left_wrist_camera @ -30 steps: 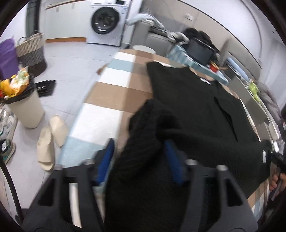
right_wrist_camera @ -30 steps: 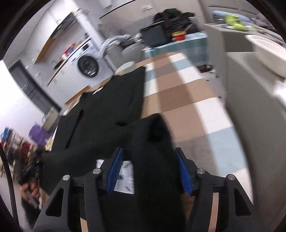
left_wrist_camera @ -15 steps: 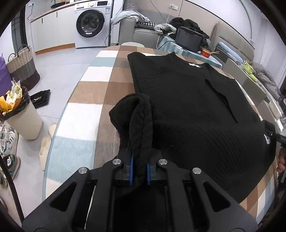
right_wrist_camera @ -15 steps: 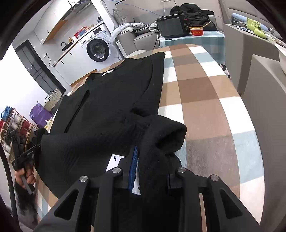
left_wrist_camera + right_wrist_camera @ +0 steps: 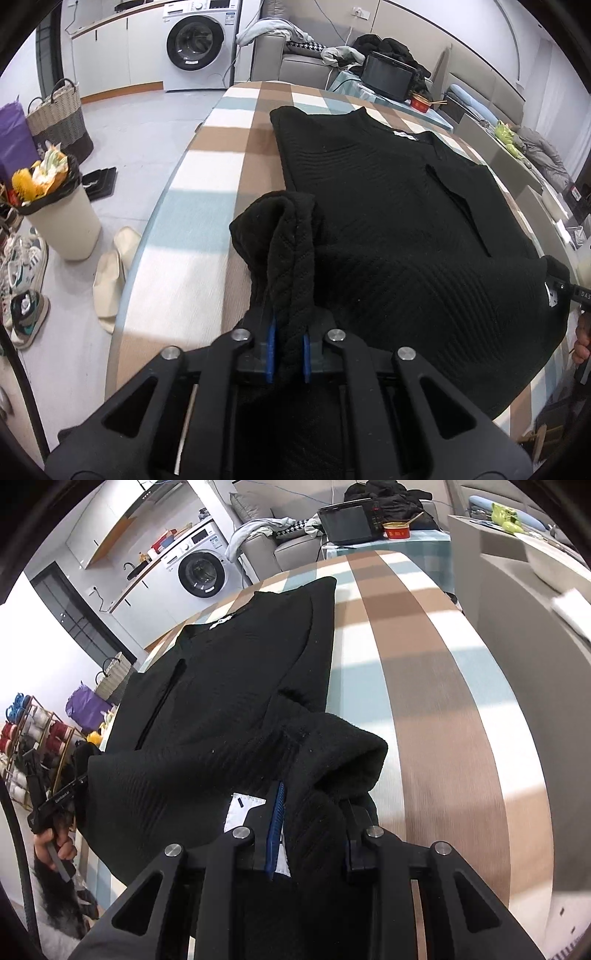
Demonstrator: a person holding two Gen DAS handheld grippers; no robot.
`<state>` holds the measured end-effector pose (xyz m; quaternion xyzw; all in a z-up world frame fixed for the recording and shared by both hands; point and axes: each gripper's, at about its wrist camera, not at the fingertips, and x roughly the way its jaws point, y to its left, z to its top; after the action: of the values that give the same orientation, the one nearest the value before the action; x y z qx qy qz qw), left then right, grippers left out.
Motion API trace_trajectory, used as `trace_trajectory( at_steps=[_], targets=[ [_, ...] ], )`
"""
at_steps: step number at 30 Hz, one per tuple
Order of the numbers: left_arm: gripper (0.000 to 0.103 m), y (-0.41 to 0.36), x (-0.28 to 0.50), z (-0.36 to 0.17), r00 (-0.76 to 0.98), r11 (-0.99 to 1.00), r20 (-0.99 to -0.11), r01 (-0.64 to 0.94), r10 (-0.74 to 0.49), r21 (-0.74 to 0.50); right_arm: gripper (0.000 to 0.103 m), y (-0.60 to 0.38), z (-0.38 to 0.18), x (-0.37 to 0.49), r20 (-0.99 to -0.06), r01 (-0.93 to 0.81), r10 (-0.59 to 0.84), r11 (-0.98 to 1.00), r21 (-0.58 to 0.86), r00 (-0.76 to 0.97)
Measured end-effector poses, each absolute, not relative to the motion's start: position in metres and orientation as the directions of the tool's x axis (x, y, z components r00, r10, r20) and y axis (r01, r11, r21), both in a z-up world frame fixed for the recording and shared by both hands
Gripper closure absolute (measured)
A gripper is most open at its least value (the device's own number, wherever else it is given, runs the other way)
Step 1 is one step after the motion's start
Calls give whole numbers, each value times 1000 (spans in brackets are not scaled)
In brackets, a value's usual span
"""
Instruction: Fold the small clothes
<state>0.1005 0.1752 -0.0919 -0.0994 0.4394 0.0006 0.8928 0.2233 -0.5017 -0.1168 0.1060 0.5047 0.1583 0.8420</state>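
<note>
A black ribbed knit top lies spread over the checked tablecloth, its neck toward the far end. My left gripper is shut on a bunched fold at the garment's near left corner, and that fold rises in a hump above the blue pads. In the right wrist view the same black top fills the middle. My right gripper is shut on the thick rolled near right corner, where a white care label shows. Each gripper appears at the other view's edge, held by a hand.
A round table with a brown, white and pale blue cloth carries the garment. To the left on the floor stand a full waste bin, slippers and shoes. A washing machine, a sofa and a cluttered side table are behind.
Both grippers went from open around the garment's near corners to shut on them. Both then drew back toward me with the fabric, so more tablecloth shows beyond the top.
</note>
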Motion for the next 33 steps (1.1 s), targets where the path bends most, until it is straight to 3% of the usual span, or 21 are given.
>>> trace_trajectory(
  at_steps=[4, 15, 20, 23, 28, 29, 30, 32, 33],
  targets=[
    [95, 186, 79, -86, 628, 972, -773, -115, -87, -203, 61, -512, -106, 213, -813, -137, 349, 936, 323, 467],
    [94, 208, 25, -66, 657, 952, -752, -192, -55, -237, 61, -525, -78, 163, -785, -186, 392, 920, 345, 479],
    [67, 216, 5, -64, 642, 948, -766, -230, -21, -219, 60, -525, -83, 157, -817, -188, 362, 932, 310, 450],
    [63, 216, 0, -64, 641, 946, -767, -228, -32, -229, 60, -528, -89, 155, -829, -175, 359, 933, 314, 430],
    [63, 203, 5, -70, 629, 954, -775, -190, -63, -232, 58, -529, -93, 149, -830, -182, 369, 929, 321, 417],
    [68, 199, 6, -71, 631, 957, -772, -174, -74, -233, 58, -529, -93, 147, -833, -185, 367, 930, 318, 414],
    [82, 197, 5, -69, 637, 959, -767, -163, -77, -232, 59, -528, -92, 144, -833, -191, 367, 930, 315, 414],
    [93, 193, 9, -70, 632, 958, -770, -156, -90, -240, 61, -525, -89, 137, -830, -214, 365, 930, 300, 422],
    [95, 194, 9, -70, 636, 954, -765, -157, -99, -254, 67, -524, -87, 134, -824, -227, 371, 927, 300, 429]
  ],
)
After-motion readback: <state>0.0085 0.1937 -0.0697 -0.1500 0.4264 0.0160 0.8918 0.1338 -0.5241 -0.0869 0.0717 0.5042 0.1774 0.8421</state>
